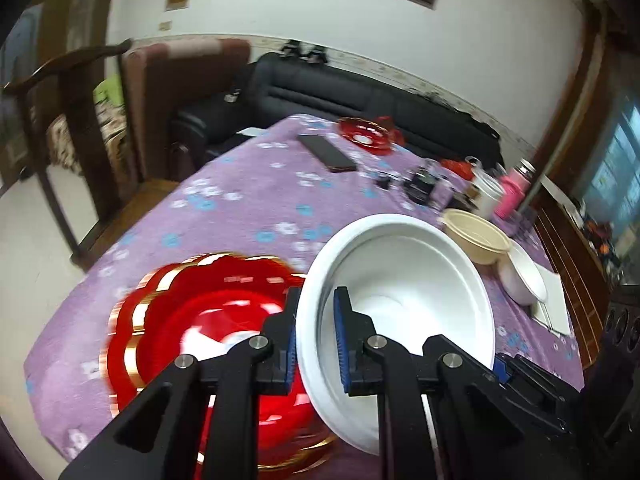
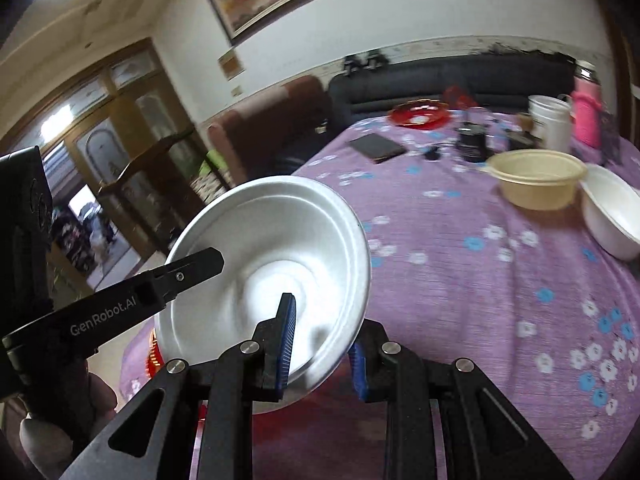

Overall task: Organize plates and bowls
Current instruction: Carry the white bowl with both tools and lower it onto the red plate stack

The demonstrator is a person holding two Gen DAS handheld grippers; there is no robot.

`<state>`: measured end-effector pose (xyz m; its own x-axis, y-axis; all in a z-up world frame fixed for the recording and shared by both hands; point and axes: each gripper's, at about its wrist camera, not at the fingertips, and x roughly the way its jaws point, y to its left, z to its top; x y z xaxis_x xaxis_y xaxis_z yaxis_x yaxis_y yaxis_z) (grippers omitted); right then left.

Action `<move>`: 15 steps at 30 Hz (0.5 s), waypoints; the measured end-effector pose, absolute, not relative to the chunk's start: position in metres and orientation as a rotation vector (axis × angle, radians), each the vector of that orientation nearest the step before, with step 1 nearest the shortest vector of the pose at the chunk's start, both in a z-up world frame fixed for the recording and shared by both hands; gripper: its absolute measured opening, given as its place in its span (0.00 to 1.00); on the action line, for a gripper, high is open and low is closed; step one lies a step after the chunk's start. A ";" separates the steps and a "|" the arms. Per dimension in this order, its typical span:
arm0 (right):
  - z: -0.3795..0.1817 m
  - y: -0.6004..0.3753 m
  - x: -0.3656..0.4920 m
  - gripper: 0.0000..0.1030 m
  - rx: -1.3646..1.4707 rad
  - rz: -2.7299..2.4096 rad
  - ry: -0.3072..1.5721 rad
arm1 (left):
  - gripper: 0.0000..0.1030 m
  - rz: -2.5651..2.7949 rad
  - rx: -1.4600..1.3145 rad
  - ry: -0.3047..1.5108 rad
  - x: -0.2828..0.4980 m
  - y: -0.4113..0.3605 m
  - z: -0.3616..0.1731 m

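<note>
Purple tablecloth with white and blue flowers; near white round bowl; red scalloped plate with gold rim; far cream bowl; pink bottle; blue gripper pads

The tabletop is covered by a purple cloth printed with white and blue flowers. At the near edge lies a red scalloped plate with gold trim, blurred. Toward the far end sit a second red plate, a dark flat phone and a small black jar. Along the right side stand a beige bowl touching a white bowl, with a white tub and a pink bottle behind them. A white folded sheet lies under the white bowl's side.
</note>
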<state>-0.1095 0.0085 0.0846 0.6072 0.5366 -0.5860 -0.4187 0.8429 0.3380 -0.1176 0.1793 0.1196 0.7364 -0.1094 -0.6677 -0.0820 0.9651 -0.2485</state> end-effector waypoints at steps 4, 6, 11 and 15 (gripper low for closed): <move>0.081 0.041 -0.110 0.26 0.116 0.587 0.749 | 0.14 0.041 -0.312 0.760 -0.126 0.214 0.110; 0.076 0.055 -0.109 0.26 0.093 0.598 0.768 | 0.14 0.061 -0.329 0.777 -0.127 0.227 0.103; 0.063 0.080 -0.104 0.26 0.059 0.611 0.821 | 0.14 0.087 -0.371 0.812 -0.129 0.249 0.086; 0.055 0.086 -0.098 0.26 0.042 0.610 0.850 | 0.14 0.092 -0.389 0.834 -0.129 0.258 0.079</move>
